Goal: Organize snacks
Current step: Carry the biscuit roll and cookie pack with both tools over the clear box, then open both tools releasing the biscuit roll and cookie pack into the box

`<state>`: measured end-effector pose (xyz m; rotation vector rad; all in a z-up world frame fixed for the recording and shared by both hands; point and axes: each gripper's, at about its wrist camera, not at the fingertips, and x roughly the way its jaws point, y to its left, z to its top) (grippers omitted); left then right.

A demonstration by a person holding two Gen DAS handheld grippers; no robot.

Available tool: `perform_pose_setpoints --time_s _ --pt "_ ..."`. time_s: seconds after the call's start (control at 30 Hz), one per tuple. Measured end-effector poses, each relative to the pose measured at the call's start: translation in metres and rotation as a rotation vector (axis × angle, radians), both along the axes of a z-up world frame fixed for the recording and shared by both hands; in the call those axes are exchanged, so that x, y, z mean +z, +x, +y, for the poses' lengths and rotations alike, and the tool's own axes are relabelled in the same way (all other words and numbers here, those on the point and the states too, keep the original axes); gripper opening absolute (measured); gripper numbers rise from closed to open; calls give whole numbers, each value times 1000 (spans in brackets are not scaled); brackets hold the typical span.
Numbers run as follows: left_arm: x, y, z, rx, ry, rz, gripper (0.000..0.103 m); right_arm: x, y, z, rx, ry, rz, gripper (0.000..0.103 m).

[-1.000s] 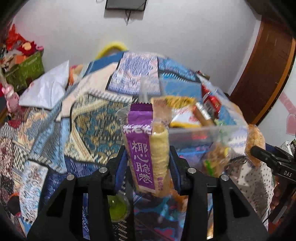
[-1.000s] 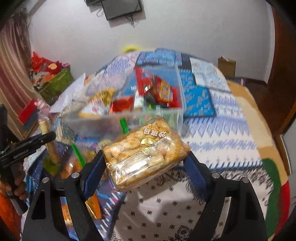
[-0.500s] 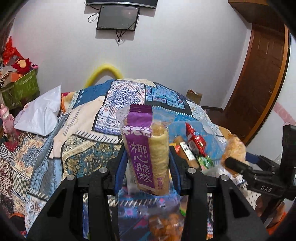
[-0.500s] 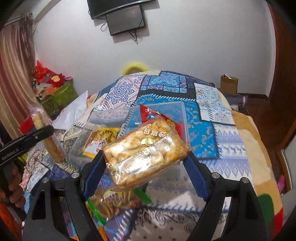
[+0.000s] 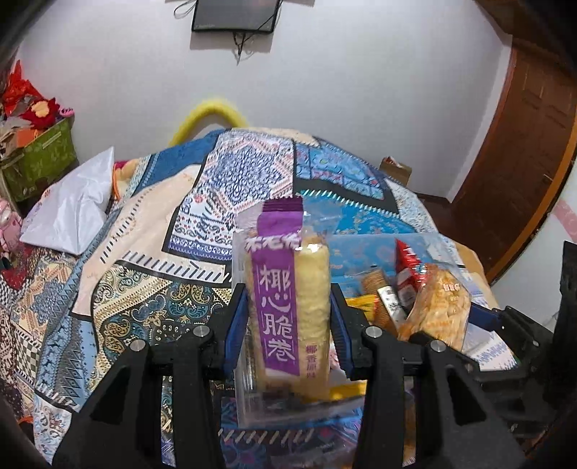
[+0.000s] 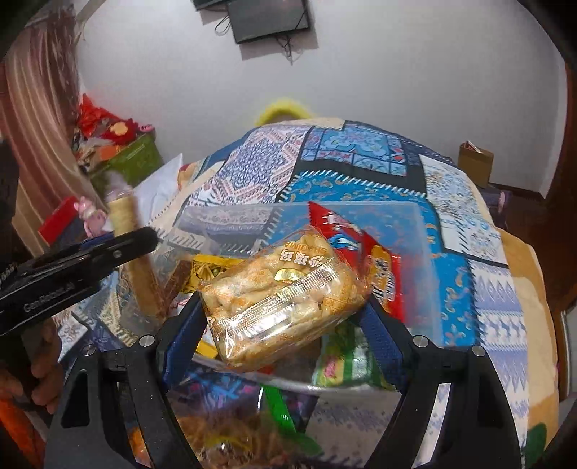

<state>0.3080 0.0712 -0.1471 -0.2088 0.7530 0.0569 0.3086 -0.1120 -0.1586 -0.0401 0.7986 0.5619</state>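
With the left claw (image 5: pixel 288 321) pinching the purple roll packet (image 5: pixel 285 306) and the right claw (image 6: pixel 285 317) pinching the rice-cracker pack (image 6: pixel 285 296), we lower both squarely into the clear bin (image 6: pixel 414 231) just ahead.

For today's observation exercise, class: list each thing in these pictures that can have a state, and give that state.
left gripper: shut on purple-label roll pack
purple-label roll pack: upright, sealed, held
right gripper: shut on sachima pack
sachima pack: tilted, sealed, held
clear plastic bin: open-topped, holding snacks
wall screen: off
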Motion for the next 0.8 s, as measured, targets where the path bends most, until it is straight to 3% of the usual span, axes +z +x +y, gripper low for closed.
perform_pose_setpoints --time_s 0.37,0.5,0.63,0.8 --pt "-31 15 4 -13 -41 97 45 -17 5 11 24 -84 14 83" --pt "-25 7 3 -26 -38 97 49 -22 2 13 28 -121 35 83" --pt "-11 -10 2 -24 -25 77 60 -20 -2 9 19 -114 68 83" --pt "13 -35 6 -16 -19 38 61 -1 -15 -2 7 -82 52 83"
